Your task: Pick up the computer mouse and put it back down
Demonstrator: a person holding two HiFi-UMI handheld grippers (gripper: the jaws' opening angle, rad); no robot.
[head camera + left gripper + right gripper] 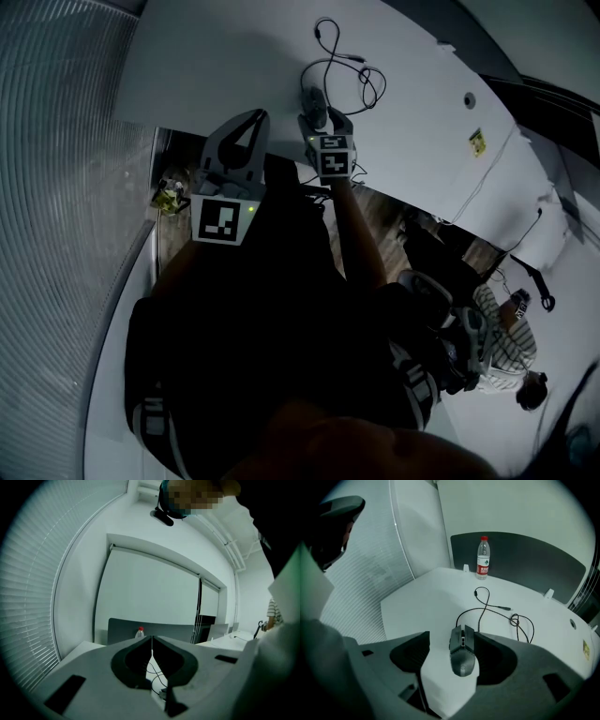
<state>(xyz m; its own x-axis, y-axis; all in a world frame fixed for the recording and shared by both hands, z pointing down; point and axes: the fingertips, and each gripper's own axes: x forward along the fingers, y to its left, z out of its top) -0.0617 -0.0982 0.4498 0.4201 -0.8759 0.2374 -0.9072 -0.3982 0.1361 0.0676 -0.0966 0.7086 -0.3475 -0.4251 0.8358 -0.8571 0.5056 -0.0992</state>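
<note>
Right gripper [450,634]: jaws apart, a wide gap, closed on nothing. The computer mouse [462,651] sits in that gap, off centre. In the right gripper view its right flank lies against the inner face of the right-hand jaw, and bare table shows between its left flank and the other jaw. Only one side is in contact, so this is no grip. The mouse's nose points away from the gripper and its rounded rear sits deep in the opening.

The mouse appears to rest on the white table [417,606]; whether it is flat down or slightly raised cannot be told. Its cable [487,606] runs forward from the nose, curves across the tabletop and ends in a loose tangle to the right. A water bottle [483,558] with a red cap stands upright at the far edge, in front of a dark curved partition [534,555].

Left gripper [151,639]: jaws together, tips meeting in a thin line, nothing between them. It is tilted upward toward the wall, with only a sliver of table and cable showing below the tips.

In the head view the left gripper [253,120] hangs just beside the right gripper [323,122] — at the near edge of the table, not touching the mouse [311,99].
</note>
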